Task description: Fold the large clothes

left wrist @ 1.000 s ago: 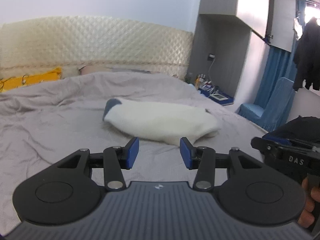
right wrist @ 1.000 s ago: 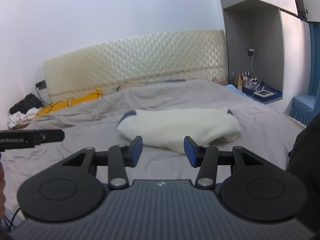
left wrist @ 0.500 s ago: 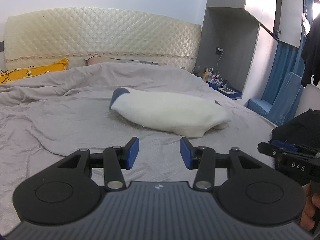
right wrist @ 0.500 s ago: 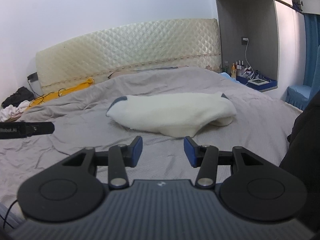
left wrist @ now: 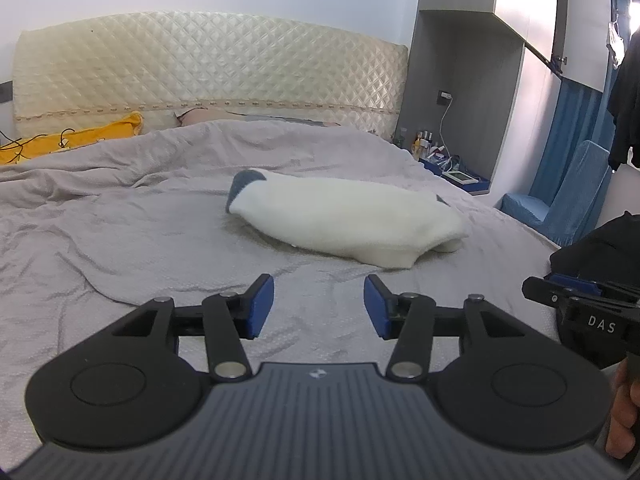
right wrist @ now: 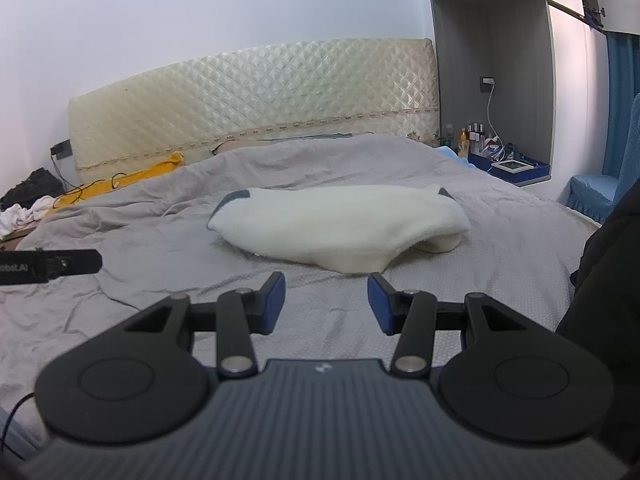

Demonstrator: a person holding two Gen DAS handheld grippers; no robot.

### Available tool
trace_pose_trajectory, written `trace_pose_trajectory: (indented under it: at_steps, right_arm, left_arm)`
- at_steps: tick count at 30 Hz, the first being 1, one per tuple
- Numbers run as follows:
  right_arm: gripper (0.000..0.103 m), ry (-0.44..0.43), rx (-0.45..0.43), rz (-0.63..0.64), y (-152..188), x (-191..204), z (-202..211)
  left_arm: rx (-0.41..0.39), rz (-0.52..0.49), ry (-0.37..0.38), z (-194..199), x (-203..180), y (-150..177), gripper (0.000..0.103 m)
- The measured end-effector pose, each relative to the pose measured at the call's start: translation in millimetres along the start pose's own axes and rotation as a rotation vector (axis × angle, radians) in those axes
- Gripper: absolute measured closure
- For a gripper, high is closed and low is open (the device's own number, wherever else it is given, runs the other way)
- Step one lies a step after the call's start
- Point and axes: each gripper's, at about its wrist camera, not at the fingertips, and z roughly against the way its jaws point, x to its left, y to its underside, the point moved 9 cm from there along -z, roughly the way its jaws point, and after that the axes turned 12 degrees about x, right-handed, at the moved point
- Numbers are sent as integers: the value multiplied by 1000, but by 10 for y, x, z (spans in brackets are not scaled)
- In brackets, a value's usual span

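Note:
A white fleece garment (left wrist: 344, 220) with grey-blue trim lies bunched in the middle of the grey bed (left wrist: 120, 248); in the right wrist view the same garment (right wrist: 340, 228) sits just beyond the fingers. My left gripper (left wrist: 319, 304) hovers over the sheet short of the garment, its jaws opening, with nothing between the blue pads. My right gripper (right wrist: 326, 300) is open and empty too, close to the garment's near edge. The right gripper's body (left wrist: 580, 316) shows at the right of the left wrist view, held by a hand (left wrist: 624, 416).
A quilted cream headboard (left wrist: 200, 68) backs the bed. A yellow pillow (left wrist: 72, 140) lies at the far left. A bedside shelf with bottles and a blue tray (right wrist: 508, 164) stands right, next to a blue covered chair (left wrist: 560, 208). Dark clothing (right wrist: 608, 280) hangs close at right.
Both grippers have sunk a little toward the bed, so the garment sits higher and closer in both views. The left jaws stand slightly wider apart.

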Motion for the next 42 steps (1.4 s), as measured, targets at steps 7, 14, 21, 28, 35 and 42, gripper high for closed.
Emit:
trace_pose_trajectory:
  at_steps: [7, 14, 21, 28, 35, 42]
  right_arm:
    - [53, 6, 1, -12, 4, -12, -10]
    - [50, 19, -6, -20, 23, -15, 21]
    - [44, 30, -8, -33, 50, -13, 57]
    - [8, 32, -10, -39, 57, -16, 47]
    - [0, 34, -7, -60, 39, -63, 23]
    - [0, 36, -19, -49, 26, -61, 31]
  left_arm:
    - [-4, -12, -13, 7, -51, 23, 38]
    - [-4, -10, -27, 7, -61, 32, 10]
    - [11, -18, -73, -44, -68, 62, 4]
    - [13, -13, -107, -63, -24, 78, 2]
    - [12, -3, -122, -60, 17, 84, 1]
    - [16, 3, -130, -51, 36, 96, 0]
